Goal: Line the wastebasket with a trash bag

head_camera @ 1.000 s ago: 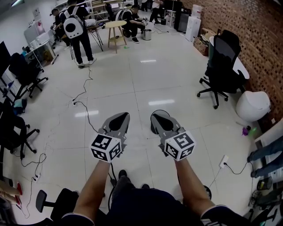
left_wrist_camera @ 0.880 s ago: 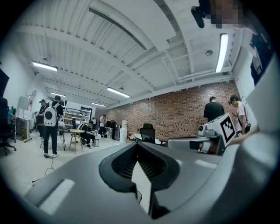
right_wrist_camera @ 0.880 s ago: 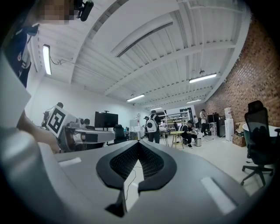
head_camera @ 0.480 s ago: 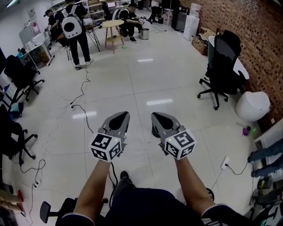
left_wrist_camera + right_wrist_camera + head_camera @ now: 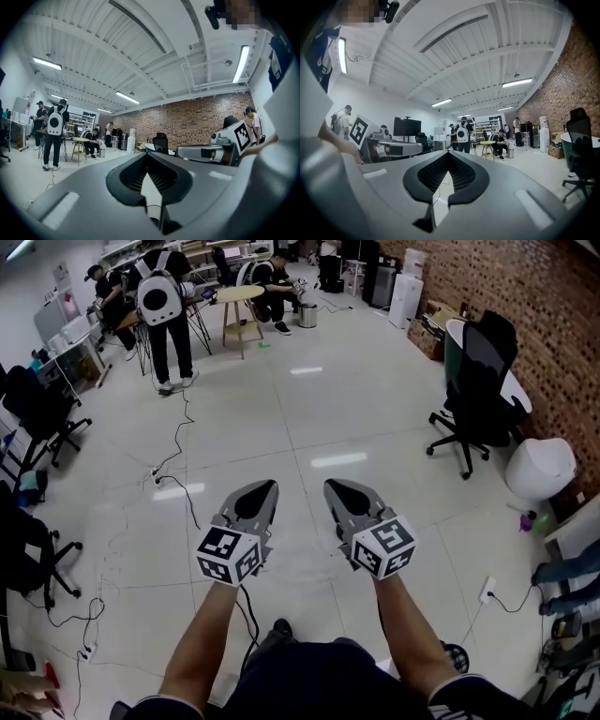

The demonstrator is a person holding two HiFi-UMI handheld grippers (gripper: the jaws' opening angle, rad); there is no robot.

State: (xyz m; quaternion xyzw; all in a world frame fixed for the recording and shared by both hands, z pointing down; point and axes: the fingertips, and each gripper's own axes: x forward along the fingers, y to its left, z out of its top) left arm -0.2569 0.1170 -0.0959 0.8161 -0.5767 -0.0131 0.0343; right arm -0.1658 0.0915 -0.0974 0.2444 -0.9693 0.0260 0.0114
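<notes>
Both claws are held out level over the pale tiled floor (image 5: 309, 427), side by side and apart. The left claw (image 5: 266, 486) is pinched fully together, its dark pads meeting at the tip with nothing between them, as the left gripper view (image 5: 149, 157) shows. The right claw (image 5: 334, 485) is pinched together the same way and carries nothing (image 5: 449, 154). Each has its marker cube (image 5: 228, 555) at the near end, against the wrist.

Far ahead of both claw tips, roughly along the line between them, stands a small metal wastebasket (image 5: 307, 314). It is upright, with its long axis vertical and its top facing up. At this range its opening is too small to make out. It sits just beside a seated person (image 5: 272, 287) and near a round wooden stool (image 5: 242, 298). The right gripper view shows it ahead and to the right of that claw's tip (image 5: 512, 153).

Well to the right of the right claw are a black office chair (image 5: 478, 381) and a white rounded container (image 5: 541, 468). A black cable (image 5: 178, 486) trails over the floor left of the left claw.
</notes>
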